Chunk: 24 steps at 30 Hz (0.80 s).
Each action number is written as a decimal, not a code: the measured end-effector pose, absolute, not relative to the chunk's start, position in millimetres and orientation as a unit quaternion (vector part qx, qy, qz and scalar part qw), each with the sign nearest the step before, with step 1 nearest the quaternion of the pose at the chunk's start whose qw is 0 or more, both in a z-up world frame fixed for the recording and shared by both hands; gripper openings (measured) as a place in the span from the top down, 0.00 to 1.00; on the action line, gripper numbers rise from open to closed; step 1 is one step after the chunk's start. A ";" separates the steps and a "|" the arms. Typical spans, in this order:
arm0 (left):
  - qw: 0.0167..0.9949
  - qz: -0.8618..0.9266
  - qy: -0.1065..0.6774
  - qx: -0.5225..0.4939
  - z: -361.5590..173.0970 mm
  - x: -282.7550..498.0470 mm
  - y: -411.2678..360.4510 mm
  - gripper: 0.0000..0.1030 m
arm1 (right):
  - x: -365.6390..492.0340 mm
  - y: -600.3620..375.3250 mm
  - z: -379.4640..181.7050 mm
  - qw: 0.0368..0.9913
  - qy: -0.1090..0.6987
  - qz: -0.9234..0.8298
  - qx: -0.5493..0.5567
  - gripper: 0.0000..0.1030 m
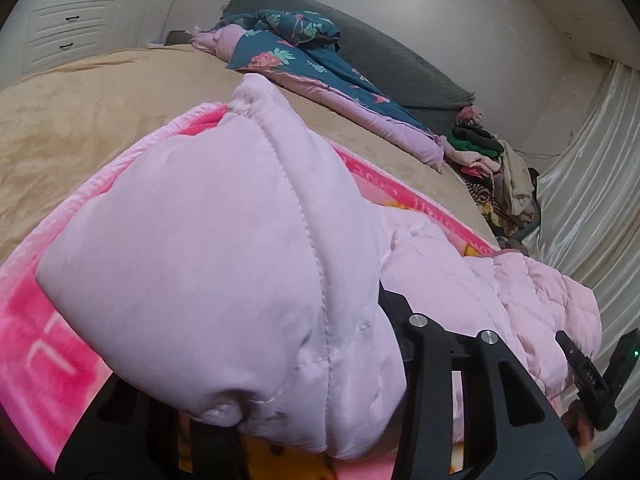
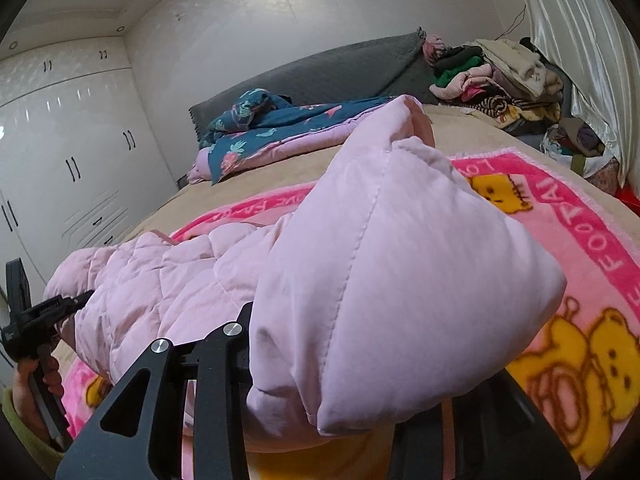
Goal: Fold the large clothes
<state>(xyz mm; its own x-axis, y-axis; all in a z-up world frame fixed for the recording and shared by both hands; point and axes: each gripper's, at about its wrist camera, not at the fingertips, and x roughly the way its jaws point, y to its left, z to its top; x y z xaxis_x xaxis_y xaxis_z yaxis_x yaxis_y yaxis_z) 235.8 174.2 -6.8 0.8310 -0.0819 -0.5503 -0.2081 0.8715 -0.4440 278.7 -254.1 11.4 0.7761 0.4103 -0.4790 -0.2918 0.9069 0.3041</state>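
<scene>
Pale pink quilted nylon fills both wrist views: the padded jacket (image 1: 224,280) (image 2: 380,248) lies across a bright pink fleece blanket (image 1: 28,344) (image 2: 560,232) printed with yellow bears, spread over the tan bedcover (image 1: 80,112) (image 2: 304,160). In the left wrist view a smooth stitched sleeve of the jacket drapes over the left gripper (image 1: 320,420), running from about 6 o'clock up toward 12, and hides the fingertips — whether its jaws are spread or pressed together cannot be told, though the fabric sits right on the black frame. The right wrist view shows the same arrangement mirrored: the other sleeve lies over the right gripper (image 2: 340,420), its cuff pointing toward 1 o'clock, and the tips are again covered, so their state cannot be told either. The quilted body of the jacket stretches between the two tools. Each camera catches the other gripper at the frame edge, at 4 o'clock in the left view and 8 o'clock in the right. At 12 o'clock, farther up the bed, lies a rumpled teal floral quilt (image 1: 304,52) (image 2: 272,128), with a heap of mixed clothes (image 1: 492,168) (image 2: 500,80) beside a satin curtain (image 1: 592,184) (image 2: 580,40).
</scene>
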 end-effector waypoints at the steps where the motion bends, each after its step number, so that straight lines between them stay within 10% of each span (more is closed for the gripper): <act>1: 0.924 0.034 0.288 -0.251 -6.1 232.8 173.7 0.67 | 272.9 -255.8 11.8 0.936 0.278 0.188 0.105 0.68; 24: 0.926 0.029 0.304 -0.220 -14.0 163.6 164.0 0.66 | 187.4 -278.7 -1.9 0.929 0.305 0.180 0.106 0.68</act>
<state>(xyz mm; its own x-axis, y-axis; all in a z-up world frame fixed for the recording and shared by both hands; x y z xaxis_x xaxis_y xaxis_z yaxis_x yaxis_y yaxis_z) 163.6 164.0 -14.0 0.8130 -0.0804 -0.5766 -0.1873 0.9016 -0.3898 187.4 -278.7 -1.9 0.7489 0.3993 -0.5289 -0.2694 0.9126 0.3076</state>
